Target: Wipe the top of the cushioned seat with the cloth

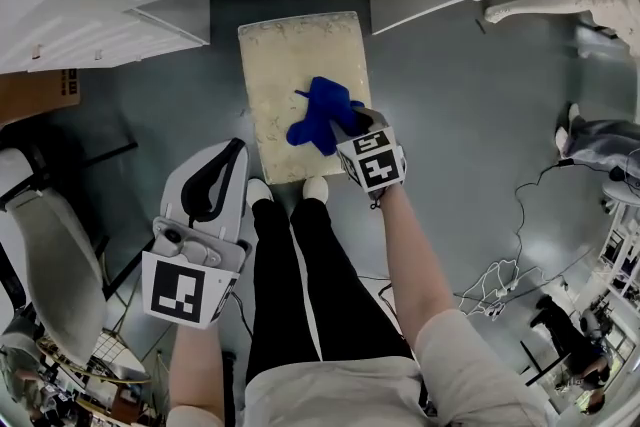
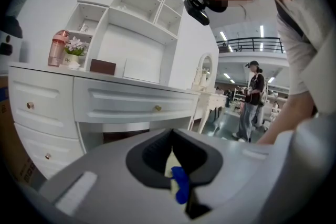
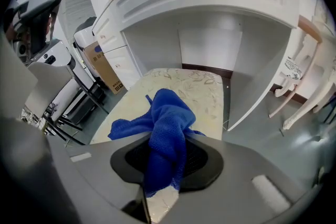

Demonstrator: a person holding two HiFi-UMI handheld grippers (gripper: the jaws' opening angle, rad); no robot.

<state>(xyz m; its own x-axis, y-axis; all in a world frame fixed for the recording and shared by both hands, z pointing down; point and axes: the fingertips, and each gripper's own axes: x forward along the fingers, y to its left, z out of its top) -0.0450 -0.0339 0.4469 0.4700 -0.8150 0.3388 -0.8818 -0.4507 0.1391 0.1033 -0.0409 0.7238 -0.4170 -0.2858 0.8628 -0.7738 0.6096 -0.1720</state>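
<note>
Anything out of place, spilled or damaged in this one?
Nothing is spilled or damaged. One small oddity: the blue cloth is bunched into a wad in the right gripper rather than spread flat over the cushioned seat. The left gripper is held off to the side, jaws together, gripping nothing.

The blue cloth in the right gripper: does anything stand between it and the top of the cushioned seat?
Nothing visible does. The right gripper is shut on the blue cloth, which hangs over the cushioned seat and seems to touch it. The seat top around the cloth is bare.
</note>
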